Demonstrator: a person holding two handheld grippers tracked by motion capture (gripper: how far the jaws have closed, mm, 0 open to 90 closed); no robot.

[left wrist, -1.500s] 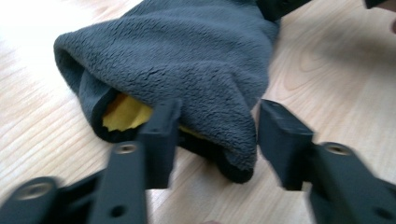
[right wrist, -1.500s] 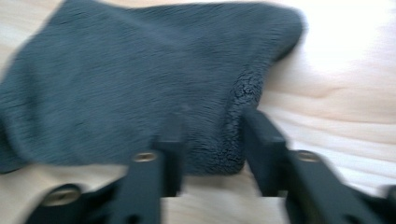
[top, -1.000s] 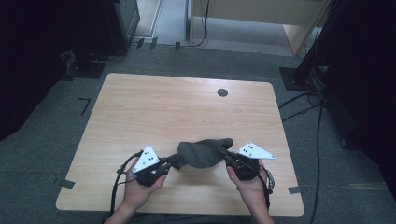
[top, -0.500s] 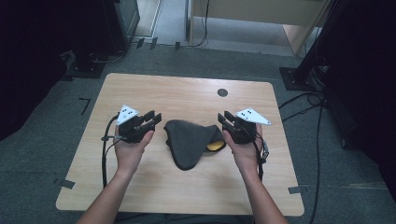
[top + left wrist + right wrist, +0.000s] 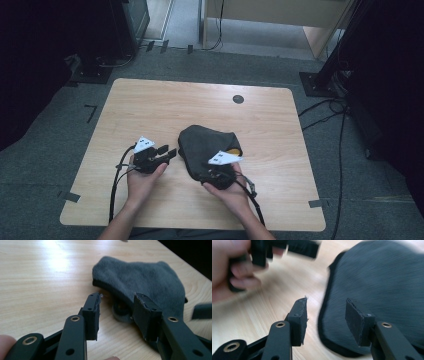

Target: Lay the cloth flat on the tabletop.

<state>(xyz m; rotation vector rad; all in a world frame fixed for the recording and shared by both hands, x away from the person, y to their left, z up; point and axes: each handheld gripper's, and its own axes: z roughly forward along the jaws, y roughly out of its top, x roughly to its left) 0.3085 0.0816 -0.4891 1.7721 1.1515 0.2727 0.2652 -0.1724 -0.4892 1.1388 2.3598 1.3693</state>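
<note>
Dark grey cloth pouch, soft and fleecy, lies in a rumpled heap on the wooden table; a small yellow patch shows at its edge on the side away from the left gripper. In the left gripper view the nap is fine and matte, with a darker folded rim along the near edge of the pouch.

Left gripper: jaws apart, nothing between them. The pouch lies just ahead of its tips and to the right-jaw side, close but not touching as far as I can tell. The left gripper in its own view confirms the gap, with bare tabletop under the left jaw.

Right gripper: sits at the near edge of the pouch, the grey plate overlapping the cloth from above. In its own view the right gripper has jaws spread, and the pouch edge runs up between them; the right jaw is over the cloth, the left over wood. Not clamped. Contact with the cloth cannot be told; picture blurred.

Left hand and its gripper show blurred beyond, across bare table.
</note>
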